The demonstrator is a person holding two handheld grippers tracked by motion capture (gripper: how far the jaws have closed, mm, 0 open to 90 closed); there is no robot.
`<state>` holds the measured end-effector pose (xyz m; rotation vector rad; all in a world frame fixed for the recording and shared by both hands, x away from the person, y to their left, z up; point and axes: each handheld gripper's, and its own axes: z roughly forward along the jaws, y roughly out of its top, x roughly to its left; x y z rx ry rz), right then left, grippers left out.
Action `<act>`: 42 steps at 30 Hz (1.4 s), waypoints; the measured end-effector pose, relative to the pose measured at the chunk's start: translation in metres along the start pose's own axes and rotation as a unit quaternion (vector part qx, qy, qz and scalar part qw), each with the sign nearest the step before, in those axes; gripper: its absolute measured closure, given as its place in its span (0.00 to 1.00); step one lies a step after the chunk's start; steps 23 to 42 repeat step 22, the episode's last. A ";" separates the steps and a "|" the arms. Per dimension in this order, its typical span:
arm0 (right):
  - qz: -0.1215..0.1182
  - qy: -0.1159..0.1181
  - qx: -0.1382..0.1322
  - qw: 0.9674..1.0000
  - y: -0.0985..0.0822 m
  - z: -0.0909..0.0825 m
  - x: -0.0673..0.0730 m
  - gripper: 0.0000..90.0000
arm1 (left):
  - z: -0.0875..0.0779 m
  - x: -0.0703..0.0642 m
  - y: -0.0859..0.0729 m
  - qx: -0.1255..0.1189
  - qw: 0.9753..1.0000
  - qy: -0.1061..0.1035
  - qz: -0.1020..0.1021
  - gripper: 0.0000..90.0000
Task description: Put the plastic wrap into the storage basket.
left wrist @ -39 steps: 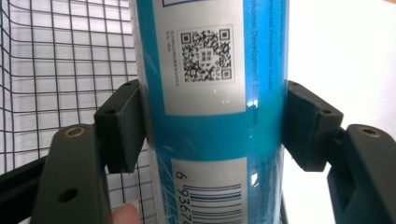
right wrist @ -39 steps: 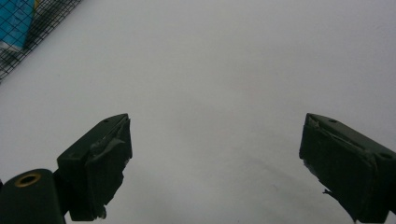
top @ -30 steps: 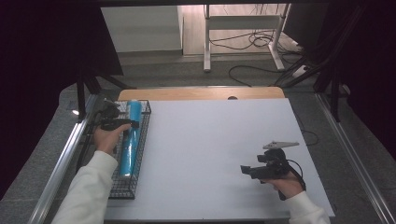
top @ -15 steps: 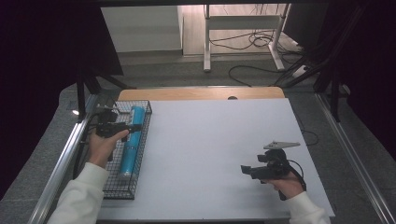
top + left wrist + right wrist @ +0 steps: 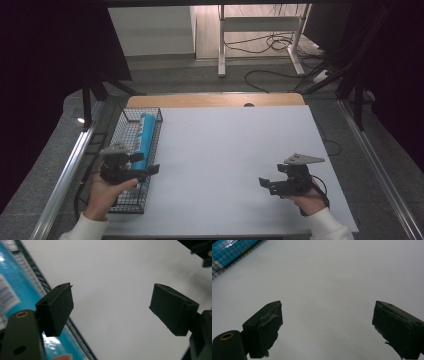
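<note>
Left claw [image 5: 150,170] has backed off, released, leaving the tube [image 5: 143,135] in the basket [image 5: 131,206] at nine o'clock; right claw [image 5: 263,182] idles, released.

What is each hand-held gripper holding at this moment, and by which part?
Nothing. The left hand-held gripper and the right hand-held gripper both have open, empty jaws; the blue tube lies untouched in the wire basket.

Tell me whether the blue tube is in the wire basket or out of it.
In. The blue cylindrical tube lies lengthwise inside the black wire basket, its mesh walls on either side.
</note>
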<state>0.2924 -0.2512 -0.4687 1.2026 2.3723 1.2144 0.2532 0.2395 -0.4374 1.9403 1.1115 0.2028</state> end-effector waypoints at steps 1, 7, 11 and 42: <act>-0.001 0.000 -0.001 1.000 -0.001 -0.001 0.000 0.10 | 0.001 -0.007 -0.006 0.005 1.000 -0.002 0.010 0.21; -0.010 -0.010 -0.003 1.000 -0.012 -0.004 -0.001 0.10 | 0.011 -0.031 -0.027 0.027 0.999 0.013 0.045 0.21; -0.011 -0.012 -0.006 1.000 -0.017 -0.005 -0.002 0.10 | 0.024 -0.041 -0.033 0.045 0.998 -0.007 0.054 0.20; -0.037 -0.025 -0.004 0.999 -0.023 -0.001 -0.003 0.10 | 0.031 -0.040 -0.034 0.046 0.997 0.018 0.054 0.19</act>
